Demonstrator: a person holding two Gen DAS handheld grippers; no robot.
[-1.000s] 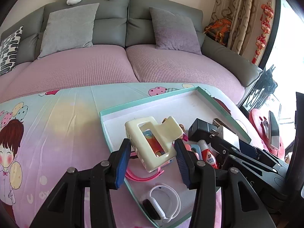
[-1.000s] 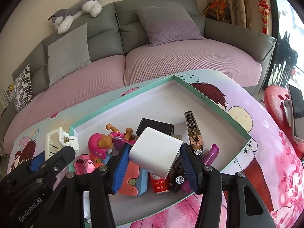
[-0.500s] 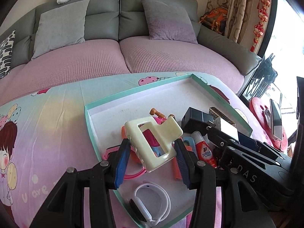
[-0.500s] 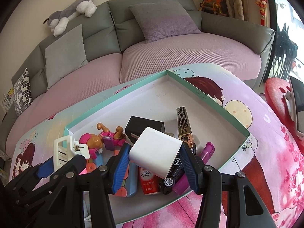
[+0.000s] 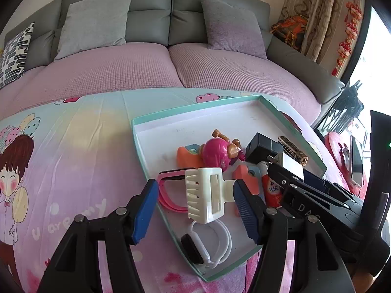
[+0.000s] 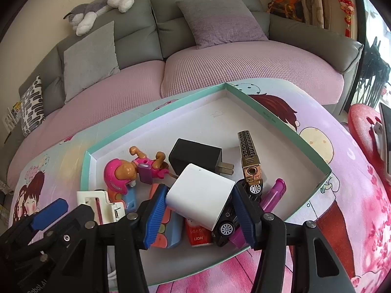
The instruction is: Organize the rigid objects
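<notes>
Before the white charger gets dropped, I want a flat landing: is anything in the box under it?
Yes. Under the white charger in the right tongs lie a toy car, a red tube and a purple pen; the box is bare farther back.

1. We see the cream hair claw clip (image 5: 206, 196) lying loose between our opening left jaws, touching neither pad.
2. We see the white charger cube (image 6: 200, 199), tilted, clamped between our right jaws.

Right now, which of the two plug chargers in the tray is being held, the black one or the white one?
The white charger: it sits clamped between the right tool pads, above the pile. The black charger lies loose in the tray, prongs showing.
</notes>
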